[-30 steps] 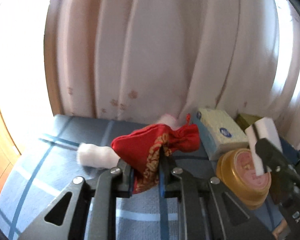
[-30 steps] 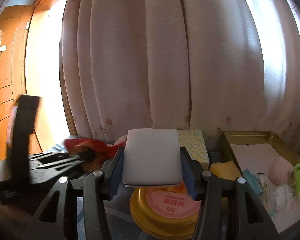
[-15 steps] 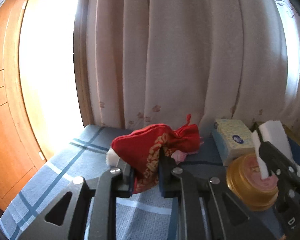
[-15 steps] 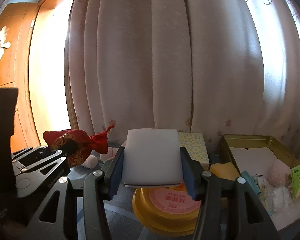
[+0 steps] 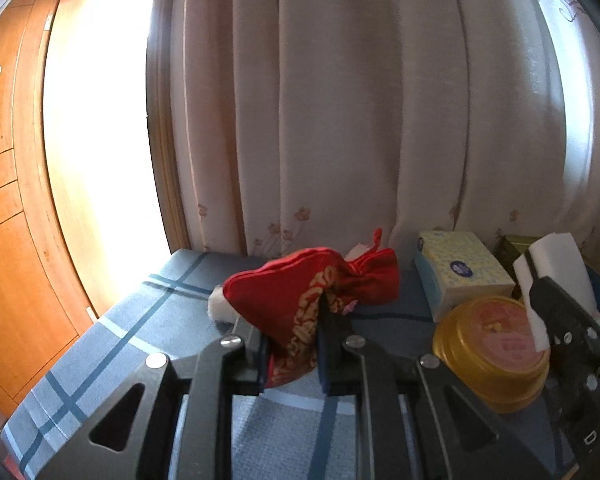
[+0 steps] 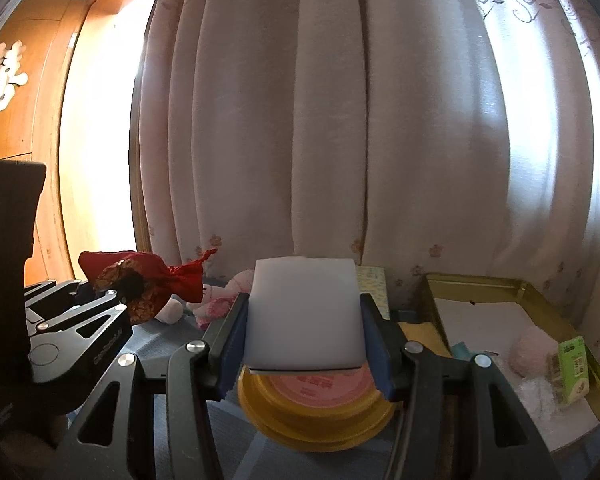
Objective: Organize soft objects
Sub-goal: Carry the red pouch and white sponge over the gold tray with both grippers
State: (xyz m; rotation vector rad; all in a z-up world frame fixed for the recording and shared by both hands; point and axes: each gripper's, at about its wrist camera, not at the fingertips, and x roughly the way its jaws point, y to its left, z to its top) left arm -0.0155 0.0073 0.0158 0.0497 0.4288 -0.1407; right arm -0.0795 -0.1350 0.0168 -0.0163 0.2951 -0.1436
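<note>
Since a second ago, more wooden panelling (image 5: 8,208) and bright window (image 5: 100,152) are revealed at the left as the left gripper (image 5: 292,340) is swung aside, its jaws clamped on the red pouch (image 5: 300,300) above the blue checked cloth (image 5: 112,352). A white sponge block (image 6: 304,316) is pinched by the right gripper (image 6: 304,344) over the round gold tin (image 6: 312,412). Pale curtains (image 6: 340,120) are hung behind, and a gold tray (image 6: 480,284) is seen at the right.
</note>
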